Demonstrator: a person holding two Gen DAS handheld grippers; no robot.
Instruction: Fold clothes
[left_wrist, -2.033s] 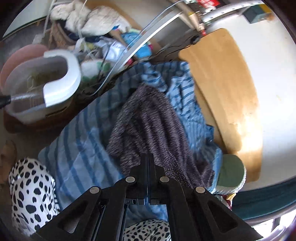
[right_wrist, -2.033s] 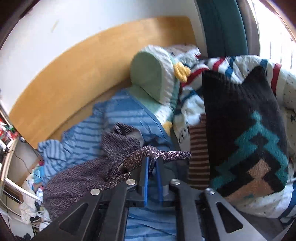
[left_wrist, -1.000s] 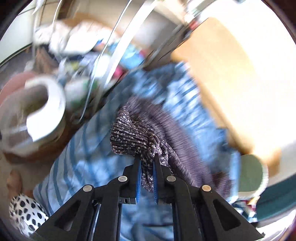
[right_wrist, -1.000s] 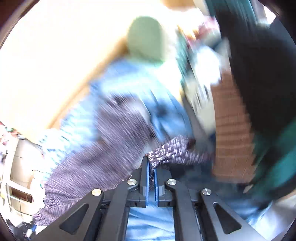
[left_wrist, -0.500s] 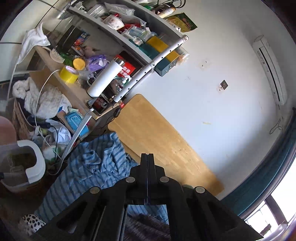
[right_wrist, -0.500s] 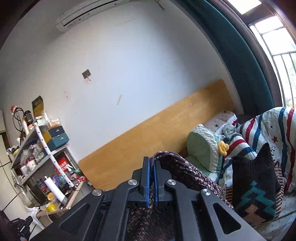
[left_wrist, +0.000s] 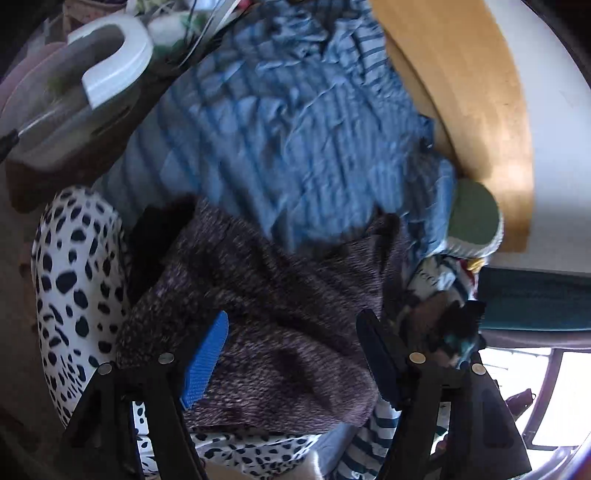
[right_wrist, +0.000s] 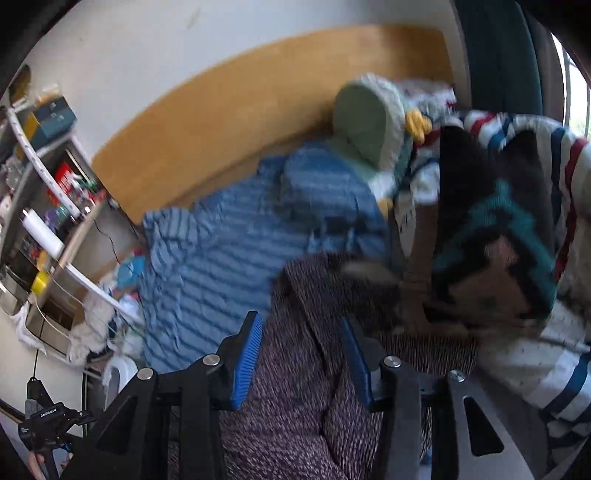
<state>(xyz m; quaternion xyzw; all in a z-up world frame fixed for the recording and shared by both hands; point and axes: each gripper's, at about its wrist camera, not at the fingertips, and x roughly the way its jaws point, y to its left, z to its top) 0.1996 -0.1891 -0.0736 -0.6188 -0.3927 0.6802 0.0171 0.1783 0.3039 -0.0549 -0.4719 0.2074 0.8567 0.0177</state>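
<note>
A dark purple marled knit garment (left_wrist: 280, 317) lies spread at the near edge of the bed on a blue striped sheet (left_wrist: 280, 122). My left gripper (left_wrist: 295, 332) is open, its jaws wide apart just above the garment, holding nothing. In the right wrist view the same garment (right_wrist: 295, 387) lies under my right gripper (right_wrist: 301, 336), which is open with the cloth showing between its blue pads (right_wrist: 245, 354). The sheet (right_wrist: 236, 254) stretches beyond it.
A wooden headboard (right_wrist: 229, 110) runs behind the bed. A green pillow (right_wrist: 365, 122), a black and teal knit (right_wrist: 495, 229) and a striped quilt (right_wrist: 569, 177) sit at the right. A spotted cloth (left_wrist: 70, 288) and a white-lidded bin (left_wrist: 74, 99) are at the left. Shelves (right_wrist: 44, 206) stand left.
Both grippers held the garment up high half a second ago. Now they have come down, opened and let it go; it lies spread on the bed.
</note>
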